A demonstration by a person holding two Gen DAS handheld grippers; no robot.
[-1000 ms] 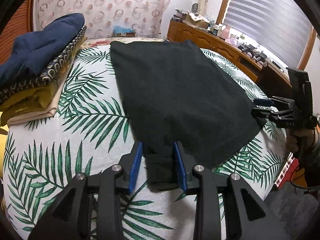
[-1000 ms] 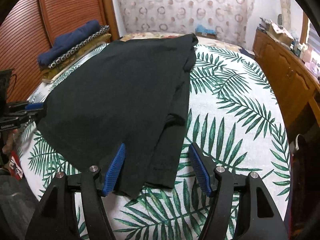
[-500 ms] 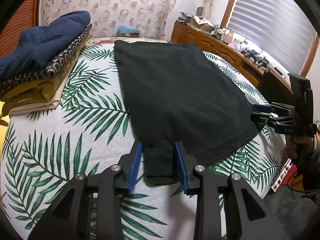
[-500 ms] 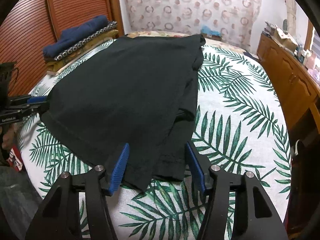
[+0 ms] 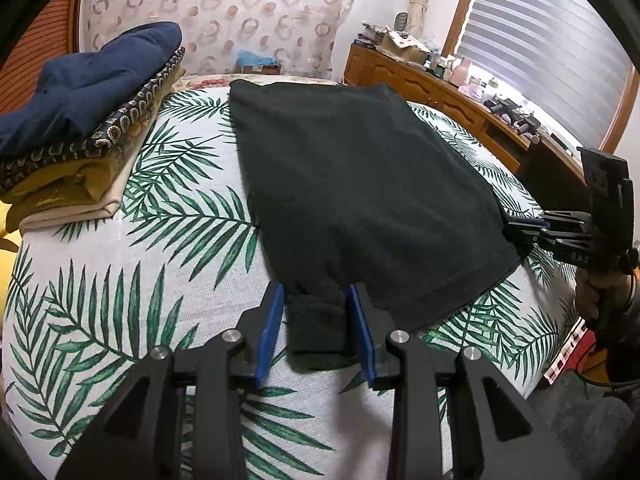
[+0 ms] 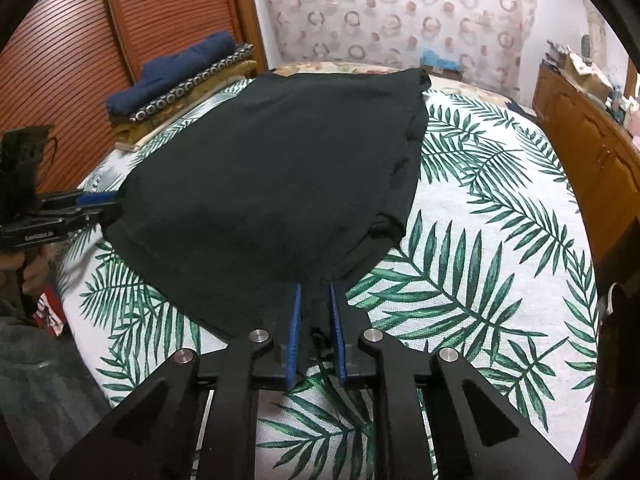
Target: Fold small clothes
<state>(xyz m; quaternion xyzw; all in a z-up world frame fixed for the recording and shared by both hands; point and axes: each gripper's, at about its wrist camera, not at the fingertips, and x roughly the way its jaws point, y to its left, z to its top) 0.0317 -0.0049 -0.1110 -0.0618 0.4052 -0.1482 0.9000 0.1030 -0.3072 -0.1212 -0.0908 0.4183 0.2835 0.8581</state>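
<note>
Surface: palm-leaf bedspread (image 5: 168, 264) on a bed, wooden dresser (image 5: 432, 92) off to one side.
Garment: black garment (image 5: 352, 184) lies flat, stretching away ahead of both grippers; its near hem sits at their tips.
Left gripper (image 5: 316, 316): jaws part-closed, pads pressed on a bunched near corner of the cloth — a grip.
Right gripper (image 6: 316, 320): jaws have just been closing and now pinch the other near corner, cloth between them.
Background: stack of folded clothes (image 5: 80, 120) beyond the left gripper, well apart from the garment.
Step (judged): both near corners secured, fold not yet made.
Technique: lift both corners together and level, keep the hem taut between them, carry it straight ahead to the far edge — uneven height would skew the fold.
</note>
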